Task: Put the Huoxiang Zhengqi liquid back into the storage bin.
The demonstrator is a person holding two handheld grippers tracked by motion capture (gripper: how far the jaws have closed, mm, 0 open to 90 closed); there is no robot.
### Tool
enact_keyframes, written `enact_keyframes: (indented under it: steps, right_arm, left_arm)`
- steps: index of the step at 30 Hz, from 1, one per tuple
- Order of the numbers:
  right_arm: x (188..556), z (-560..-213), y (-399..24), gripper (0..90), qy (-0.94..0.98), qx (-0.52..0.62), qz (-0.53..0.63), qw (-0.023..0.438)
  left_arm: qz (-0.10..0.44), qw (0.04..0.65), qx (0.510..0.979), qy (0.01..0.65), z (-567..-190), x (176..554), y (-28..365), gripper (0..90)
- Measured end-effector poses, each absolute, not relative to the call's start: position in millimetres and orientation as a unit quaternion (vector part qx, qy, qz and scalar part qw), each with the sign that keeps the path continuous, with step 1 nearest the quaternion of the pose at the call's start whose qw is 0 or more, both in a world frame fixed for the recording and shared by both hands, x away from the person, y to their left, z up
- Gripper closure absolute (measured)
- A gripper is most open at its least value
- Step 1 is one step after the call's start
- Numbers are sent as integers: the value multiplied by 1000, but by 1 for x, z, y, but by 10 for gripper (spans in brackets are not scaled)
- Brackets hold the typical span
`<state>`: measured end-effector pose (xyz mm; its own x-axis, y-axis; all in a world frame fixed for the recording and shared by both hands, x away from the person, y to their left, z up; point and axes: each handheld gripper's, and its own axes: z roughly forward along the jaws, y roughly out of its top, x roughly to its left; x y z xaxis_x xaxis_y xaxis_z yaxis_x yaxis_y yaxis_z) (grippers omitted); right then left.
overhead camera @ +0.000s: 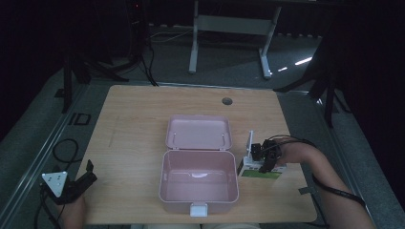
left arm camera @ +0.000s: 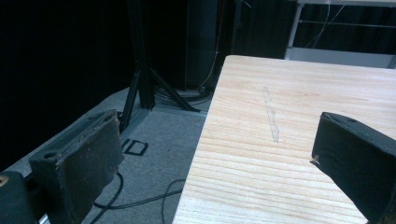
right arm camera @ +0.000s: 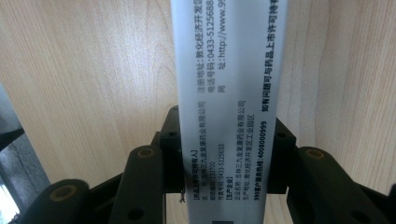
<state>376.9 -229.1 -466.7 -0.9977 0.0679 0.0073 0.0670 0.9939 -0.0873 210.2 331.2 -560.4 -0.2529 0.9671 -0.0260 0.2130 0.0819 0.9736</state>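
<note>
My left gripper [overhead camera: 88,172] hangs open at the table's [overhead camera: 138,119] near-left edge, over grey carpet [left arm camera: 159,140] and cables. Light wood tabletop, dark room, a second table's legs [overhead camera: 229,43] behind. Open pink case [overhead camera: 198,164] mid-table. My right gripper [overhead camera: 264,164] is clamped on the medicine box [right arm camera: 229,93], just right of the case.

A: What does the box [overhead camera: 260,171] look like?
B: A small white carton with a green face; black print runs along its side [right arm camera: 229,93].
A: Where does it lie?
B: Flat on the table, near the right edge, just right of the open pink case [overhead camera: 198,183]; an end flap stands up.
</note>
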Motion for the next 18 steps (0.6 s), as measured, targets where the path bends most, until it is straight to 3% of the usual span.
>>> enact_keyframes:
  steps: [18]
  right_arm:
    - [373, -460, -231, 615, -998, -36, 54, 12]
  left_arm:
    - [486, 387, 470, 627, -560, 210, 331, 20]
